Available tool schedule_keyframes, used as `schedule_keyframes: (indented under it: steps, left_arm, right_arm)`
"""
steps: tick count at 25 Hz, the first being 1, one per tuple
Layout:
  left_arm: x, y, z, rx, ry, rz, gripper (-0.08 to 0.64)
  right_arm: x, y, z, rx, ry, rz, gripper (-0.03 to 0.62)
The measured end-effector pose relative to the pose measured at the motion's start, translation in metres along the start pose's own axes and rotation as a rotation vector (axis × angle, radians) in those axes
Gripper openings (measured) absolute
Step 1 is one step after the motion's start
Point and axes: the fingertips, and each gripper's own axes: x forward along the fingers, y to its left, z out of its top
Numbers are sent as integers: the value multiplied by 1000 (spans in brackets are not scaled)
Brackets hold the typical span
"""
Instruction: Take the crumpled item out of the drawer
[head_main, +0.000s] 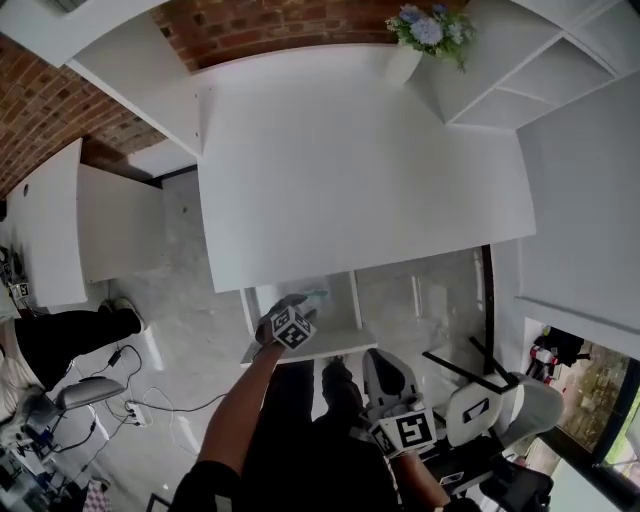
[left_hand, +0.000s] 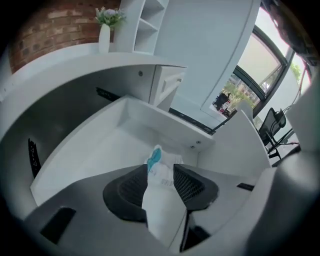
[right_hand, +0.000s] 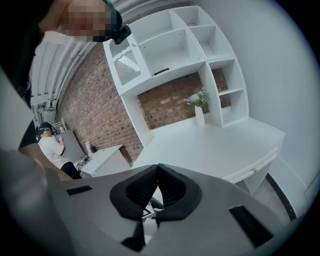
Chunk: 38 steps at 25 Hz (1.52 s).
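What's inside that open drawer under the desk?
A crumpled white cloth with a teal patch lies in the drawer, between the open jaws of the left gripper. Nothing else shows on the visible floor; the gripper's body covers the near part.

**Drawer (left_hand: 95, 150) open above, desk (head_main: 350, 160) over its back**

Bare floor lies left of and behind the crumpled cloth (left_hand: 160, 170), reachable from above. The desk top overhangs the drawer's rear. A chair (head_main: 480, 408) stands close at right.
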Motion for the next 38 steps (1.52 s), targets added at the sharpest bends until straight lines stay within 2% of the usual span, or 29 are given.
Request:
schedule_keyframes:
  steps: [5,12,17,24,29,32,36,38]
  left_arm:
    - [33,6,-6,9,49,-24,173]
    - [68,7,-26,-45,106,-36,164]
    - [79,6,-29,-47,111,-27,155]
    - [78,14,-29,-67,97,-9,70]
    - [73,3,-33,-24,133,-5,43]
    - [52,3,-23,-32,102,27,43]
    - [13,12,-6,-4,74,105,41]
    - [-11,12,0,-20,53,151,41]
  right_arm:
    - [6,-15,-21,37,57,-21,14]
    - [5,-30,-33,61,33,-38,14]
    - [0,-39,-42,69,35,-55,14]
    - [-4,-46,-41,76,27,-70,14]
    - [-18,-54,-44,64,18,-79,14]
    - [-27,-57,-47,58,12,-76,14]
    - [-39,-52,-40,38,-23,-46,14]
    - [-48,-46,-31,23,-48,-17,14]
